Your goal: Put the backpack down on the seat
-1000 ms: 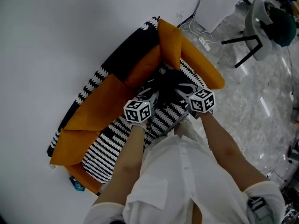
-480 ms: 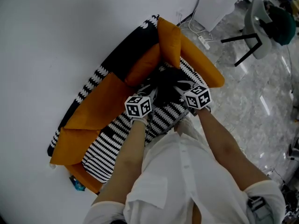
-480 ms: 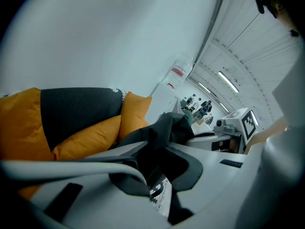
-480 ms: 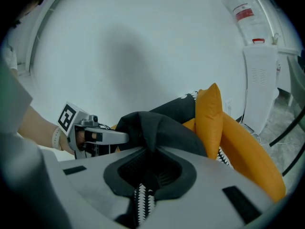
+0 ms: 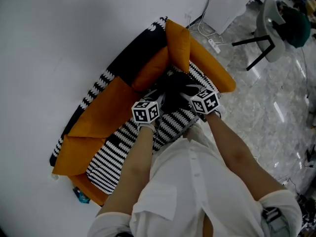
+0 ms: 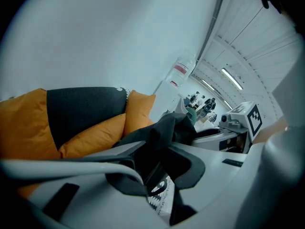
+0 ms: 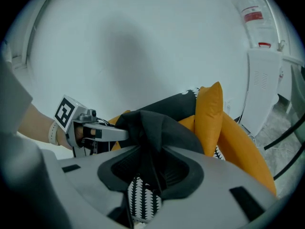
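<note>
The left tool [image 6: 158, 168] and right tool [image 7: 147, 171] have just been opening, now slack around the backpack [image 5: 175, 90] fabric. It rests on the seat [image 5: 123, 147], seemingly delivered.

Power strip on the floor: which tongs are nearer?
Right. The right tongs sit at the sofa end nearest the power strip; the left tongs are further along the seat. Both have just been opening, backpack fabric between each pair of jaws.
</note>
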The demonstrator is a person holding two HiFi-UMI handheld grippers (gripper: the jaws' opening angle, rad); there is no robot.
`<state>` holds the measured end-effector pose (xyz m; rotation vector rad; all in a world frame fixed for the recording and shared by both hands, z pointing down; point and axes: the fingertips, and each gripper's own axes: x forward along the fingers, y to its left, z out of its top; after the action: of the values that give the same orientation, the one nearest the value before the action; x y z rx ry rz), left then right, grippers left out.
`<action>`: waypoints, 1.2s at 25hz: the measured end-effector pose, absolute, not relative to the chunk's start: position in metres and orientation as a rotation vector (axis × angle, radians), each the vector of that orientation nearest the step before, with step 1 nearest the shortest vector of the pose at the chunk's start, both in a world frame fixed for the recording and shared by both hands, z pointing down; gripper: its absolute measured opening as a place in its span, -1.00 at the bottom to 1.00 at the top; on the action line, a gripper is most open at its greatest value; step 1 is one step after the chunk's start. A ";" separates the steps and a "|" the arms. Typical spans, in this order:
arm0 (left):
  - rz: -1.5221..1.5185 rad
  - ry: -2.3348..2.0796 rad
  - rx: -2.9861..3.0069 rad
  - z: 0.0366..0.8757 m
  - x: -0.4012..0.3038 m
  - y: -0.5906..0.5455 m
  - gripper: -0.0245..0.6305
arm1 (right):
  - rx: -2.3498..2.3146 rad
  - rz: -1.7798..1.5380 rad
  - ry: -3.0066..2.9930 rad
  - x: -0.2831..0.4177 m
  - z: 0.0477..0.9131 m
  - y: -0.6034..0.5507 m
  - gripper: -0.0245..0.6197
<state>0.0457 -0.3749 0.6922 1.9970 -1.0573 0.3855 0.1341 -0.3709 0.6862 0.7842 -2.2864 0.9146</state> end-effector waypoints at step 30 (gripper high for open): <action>0.053 -1.031 2.319 0.529 0.041 -0.349 -0.42 | 0.933 0.739 -2.568 0.159 0.547 -0.342 -0.36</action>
<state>0.0415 -0.3491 0.5292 2.3187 -1.0314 0.0535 0.1586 -0.3417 0.5473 0.9327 -2.5679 0.7389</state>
